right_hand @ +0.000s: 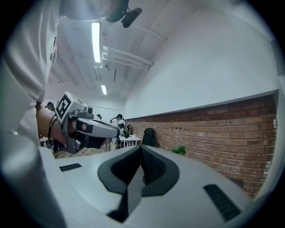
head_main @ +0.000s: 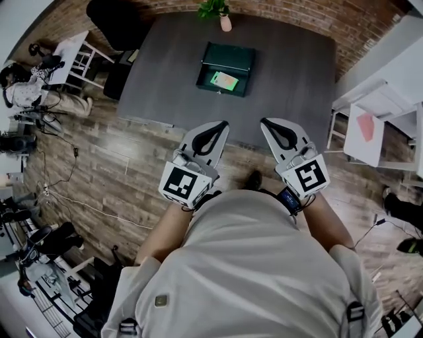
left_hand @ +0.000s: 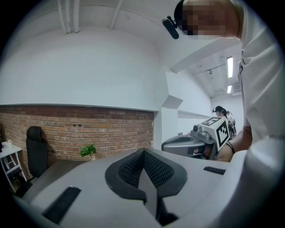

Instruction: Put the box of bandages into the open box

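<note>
On the dark grey table (head_main: 165,72) stands a dark green open box (head_main: 226,68), its lid raised. A light green box of bandages (head_main: 225,80) lies inside it. Both grippers are held close to the person's body, short of the table's near edge and well away from the box. The left gripper (head_main: 223,123) is shut and holds nothing; in its own view the jaws (left_hand: 143,151) meet at the tip. The right gripper (head_main: 264,121) is shut and empty too, its jaws (right_hand: 141,148) pressed together. Each gripper view looks level across the room, not at the box.
A small potted plant (head_main: 213,8) stands at the table's far edge by the brick wall (left_hand: 67,129). A black chair (head_main: 115,23) is at the far left corner. White shelves (head_main: 377,119) stand to the right, and a white desk (head_main: 69,53) with people at the left.
</note>
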{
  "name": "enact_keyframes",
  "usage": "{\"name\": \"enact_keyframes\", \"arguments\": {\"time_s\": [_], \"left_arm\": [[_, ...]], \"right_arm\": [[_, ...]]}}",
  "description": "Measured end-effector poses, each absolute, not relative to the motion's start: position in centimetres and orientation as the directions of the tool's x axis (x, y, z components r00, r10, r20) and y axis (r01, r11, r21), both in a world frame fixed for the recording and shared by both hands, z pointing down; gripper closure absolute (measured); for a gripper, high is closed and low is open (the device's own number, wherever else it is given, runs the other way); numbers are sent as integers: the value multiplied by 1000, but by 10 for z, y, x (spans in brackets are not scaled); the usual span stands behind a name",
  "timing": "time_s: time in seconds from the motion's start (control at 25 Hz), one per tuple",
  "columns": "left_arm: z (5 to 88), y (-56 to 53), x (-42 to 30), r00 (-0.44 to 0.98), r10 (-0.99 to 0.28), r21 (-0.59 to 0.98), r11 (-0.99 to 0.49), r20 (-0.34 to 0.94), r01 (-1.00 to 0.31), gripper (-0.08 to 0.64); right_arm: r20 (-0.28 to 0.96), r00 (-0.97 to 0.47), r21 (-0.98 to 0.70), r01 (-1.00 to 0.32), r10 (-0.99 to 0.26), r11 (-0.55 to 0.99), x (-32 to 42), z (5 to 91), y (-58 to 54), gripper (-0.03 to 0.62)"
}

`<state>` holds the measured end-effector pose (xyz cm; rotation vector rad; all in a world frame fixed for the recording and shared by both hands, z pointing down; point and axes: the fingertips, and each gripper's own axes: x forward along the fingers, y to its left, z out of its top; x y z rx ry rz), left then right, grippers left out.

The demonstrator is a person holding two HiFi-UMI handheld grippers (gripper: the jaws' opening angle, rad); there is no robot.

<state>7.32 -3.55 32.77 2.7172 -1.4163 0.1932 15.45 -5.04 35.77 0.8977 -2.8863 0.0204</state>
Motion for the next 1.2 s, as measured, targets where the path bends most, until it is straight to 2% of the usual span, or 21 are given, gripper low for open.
{"name": "enact_keyframes", "arguments": {"time_s": [0.2, 0.52, 1.2], "left_arm": [[324, -7, 47, 574, -808, 18, -577, 136, -817, 545], [314, 52, 3, 591, -800, 22, -592, 105, -806, 545], [320, 183, -73, 613, -787, 34, -613, 70, -790, 545]], "right_arm": [[111, -802, 4, -590, -586, 808, 140, 348, -21, 571], [67, -799, 88, -592, -598, 801, 106, 337, 40, 572], [104, -785, 110, -601, -610, 792, 33, 351, 189, 571]]}}
